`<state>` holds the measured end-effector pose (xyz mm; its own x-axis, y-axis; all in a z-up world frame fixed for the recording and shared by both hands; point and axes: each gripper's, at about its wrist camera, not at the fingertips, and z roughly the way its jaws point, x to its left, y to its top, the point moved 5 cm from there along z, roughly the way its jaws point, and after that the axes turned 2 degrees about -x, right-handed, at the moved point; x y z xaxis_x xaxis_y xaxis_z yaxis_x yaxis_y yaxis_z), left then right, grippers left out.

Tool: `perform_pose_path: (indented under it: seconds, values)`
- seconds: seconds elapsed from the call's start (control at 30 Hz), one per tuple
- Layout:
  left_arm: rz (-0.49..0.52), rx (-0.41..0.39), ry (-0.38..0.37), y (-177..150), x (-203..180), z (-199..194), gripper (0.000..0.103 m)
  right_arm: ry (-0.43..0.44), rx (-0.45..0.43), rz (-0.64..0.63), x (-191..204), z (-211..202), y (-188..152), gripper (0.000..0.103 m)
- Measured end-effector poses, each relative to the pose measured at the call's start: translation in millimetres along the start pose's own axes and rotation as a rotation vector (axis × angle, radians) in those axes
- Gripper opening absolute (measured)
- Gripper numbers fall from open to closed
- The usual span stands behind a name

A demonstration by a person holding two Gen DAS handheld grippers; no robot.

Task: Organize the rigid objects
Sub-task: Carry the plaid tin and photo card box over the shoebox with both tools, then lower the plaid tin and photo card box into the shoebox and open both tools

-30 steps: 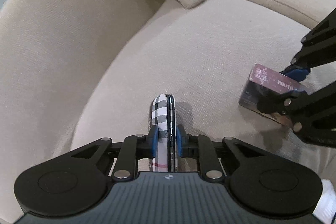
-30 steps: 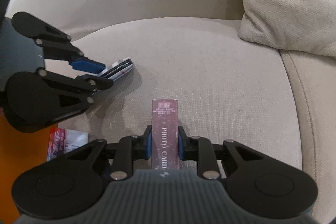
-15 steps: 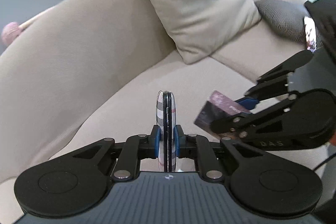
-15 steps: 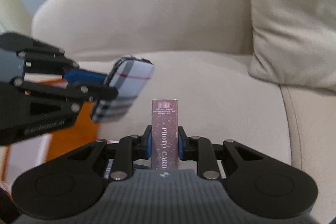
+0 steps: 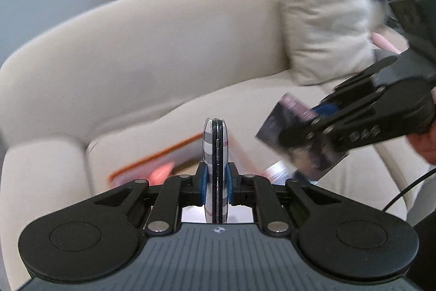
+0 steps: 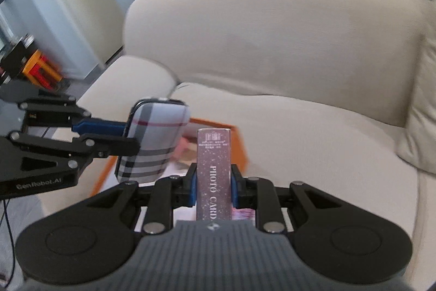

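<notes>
A beige fabric sofa [image 6: 272, 51] fills the space beyond both sets of fingers, its seat soft and rounded. Below and just ahead of the fingertips sits an orange-rimmed box [image 6: 218, 124], blurred, probably the drop spot. The left gripper [image 5: 215, 182] is clamped on a plaid phone case [image 5: 215, 138], held edge-on: flat, stiff, likely light, with smooth sides that could slip, so the pinch across its broad faces looks sound. The right gripper [image 6: 213, 187] squeezes a photo card box [image 6: 214, 168], a slim rectangular carton with sparkly mauve print; thin card like this may crush, so gentle pressure near its lower end suits it.
</notes>
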<state>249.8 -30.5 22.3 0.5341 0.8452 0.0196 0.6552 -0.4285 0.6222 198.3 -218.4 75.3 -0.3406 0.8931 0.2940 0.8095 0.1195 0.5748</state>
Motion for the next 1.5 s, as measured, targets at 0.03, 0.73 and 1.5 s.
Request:
perform_pose_path:
  seconds: [0.03, 0.73, 1.5]
  values:
    - [-0.037, 0.017, 0.005, -8, 10, 1, 0.015, 0.008, 0.021, -0.009, 9, 7, 4, 0.024]
    - [-0.257, 0.310, -0.008, -84, 54, 140, 0.015, -0.059, 0.211, 0.039, 52, 156, -15, 0.023]
    - [-0.063, 0.326, 0.174, -90, 42, 137, 0.040, -0.047, 0.304, 0.173, 49, 197, -39, 0.023]
